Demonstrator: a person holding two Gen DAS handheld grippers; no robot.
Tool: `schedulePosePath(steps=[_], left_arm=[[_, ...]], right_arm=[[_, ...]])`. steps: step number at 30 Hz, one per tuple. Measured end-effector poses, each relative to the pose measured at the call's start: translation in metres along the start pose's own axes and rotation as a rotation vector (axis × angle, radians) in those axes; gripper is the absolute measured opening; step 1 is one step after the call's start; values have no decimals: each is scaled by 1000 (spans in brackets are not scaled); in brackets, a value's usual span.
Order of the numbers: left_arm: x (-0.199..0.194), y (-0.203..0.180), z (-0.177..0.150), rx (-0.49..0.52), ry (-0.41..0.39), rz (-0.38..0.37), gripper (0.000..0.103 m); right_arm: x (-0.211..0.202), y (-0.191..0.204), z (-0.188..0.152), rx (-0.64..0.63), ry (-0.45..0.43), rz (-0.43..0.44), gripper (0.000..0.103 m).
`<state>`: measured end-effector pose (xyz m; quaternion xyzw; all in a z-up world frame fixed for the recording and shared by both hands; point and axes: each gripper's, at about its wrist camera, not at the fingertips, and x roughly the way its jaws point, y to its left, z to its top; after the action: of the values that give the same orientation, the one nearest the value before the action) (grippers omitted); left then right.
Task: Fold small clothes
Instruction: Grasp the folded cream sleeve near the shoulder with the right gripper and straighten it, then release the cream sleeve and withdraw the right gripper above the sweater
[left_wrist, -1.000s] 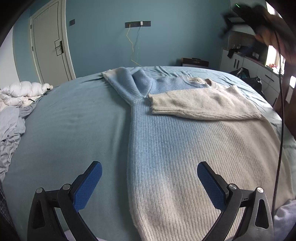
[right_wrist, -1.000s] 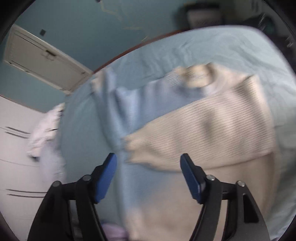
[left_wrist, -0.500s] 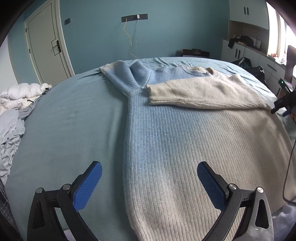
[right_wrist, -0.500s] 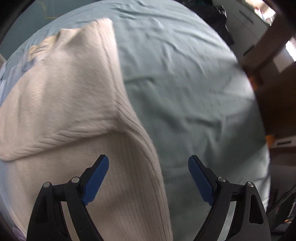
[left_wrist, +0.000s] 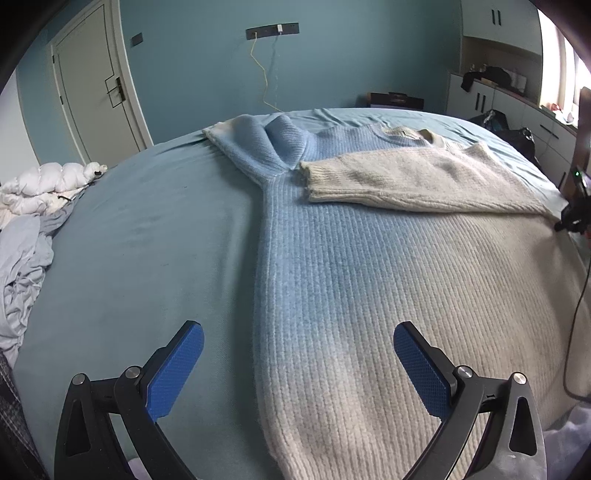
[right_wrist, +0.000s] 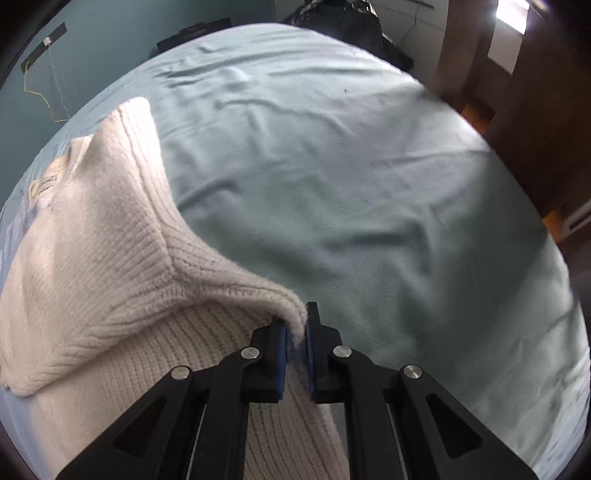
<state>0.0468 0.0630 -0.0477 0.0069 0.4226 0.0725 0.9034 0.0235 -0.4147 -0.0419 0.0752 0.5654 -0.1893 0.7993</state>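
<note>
A ribbed knit sweater (left_wrist: 369, 277), blue fading to cream, lies flat on the bed. Its cream sleeve (left_wrist: 406, 181) is folded across the chest; the blue sleeve (left_wrist: 258, 147) is bunched at the far left. My left gripper (left_wrist: 295, 354) hovers open above the sweater's lower left edge, nothing between its blue pads. In the right wrist view my right gripper (right_wrist: 295, 332) is shut on the sweater's cream side edge (right_wrist: 288, 306) by the folded sleeve (right_wrist: 92, 258), pinching a raised ridge of knit. That gripper (left_wrist: 572, 218) also shows small at the right edge of the left wrist view.
A light blue bedsheet (left_wrist: 147, 240) covers the bed. Crumpled white and grey bedding (left_wrist: 29, 221) is piled at the left. A door (left_wrist: 99, 85) and teal wall stand behind, cabinets (left_wrist: 517, 103) at the right. Dark wooden furniture (right_wrist: 535, 129) stands beyond the bed's right side.
My right gripper swung down from above the sweater to its right side edge and shut on the knit. The left gripper stayed open and almost still.
</note>
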Motion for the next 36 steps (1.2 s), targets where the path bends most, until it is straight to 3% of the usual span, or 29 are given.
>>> schedulePosePath(steps=[2,5,6,7,8,11,12,14,19,24,28,29,30,32,34,35,36], left_arm=[[-1,1,1,0,-4,0,103],[-3,3,4,-13,-11,-8,103],[-4,5,5,-20,-12,-13,103],[-4,5,6,-25,-12,-16,103],[-5,6,6,-29,-14,-20,103],[-5,8,8,-39,-13,-27,103],[-6,10,9,-44,-13,-29,103],[-7,14,10,-57,-15,-31,103],[-6,25,12,-102,-8,-36,103],[-6,32,12,-129,-14,-37,103],[-6,37,12,-152,-11,-47,103],[-6,38,12,-157,-10,-49,103],[-5,39,12,-161,-7,-51,103],[-5,40,12,-163,-4,-51,103],[-6,40,13,-169,-4,-54,103],[-6,41,13,-177,-5,-60,103],[-7,41,14,-184,-5,-72,103]], right_arm=[[-6,15,-3,-94,-26,-66,11],[-18,42,-6,-234,-14,-234,39],[-33,54,-7,-279,-59,-288,41],[-48,65,-8,-285,-119,-284,41],[-67,79,-9,-288,-179,-237,45],[-108,133,-18,-317,-235,-19,96],[-122,165,-24,-352,-236,74,97],[-137,225,-39,-465,-209,187,97],[-148,371,-109,-806,-119,342,96],[-142,433,-135,-848,-129,443,94],[-112,441,-129,-833,-89,364,94],[-100,438,-124,-811,-64,353,85],[-92,434,-121,-795,-29,354,64],[-87,426,-120,-791,-23,357,52],[-95,421,-123,-833,-69,361,16],[-101,416,-125,-843,-85,349,7],[-109,411,-124,-839,-110,360,7]])
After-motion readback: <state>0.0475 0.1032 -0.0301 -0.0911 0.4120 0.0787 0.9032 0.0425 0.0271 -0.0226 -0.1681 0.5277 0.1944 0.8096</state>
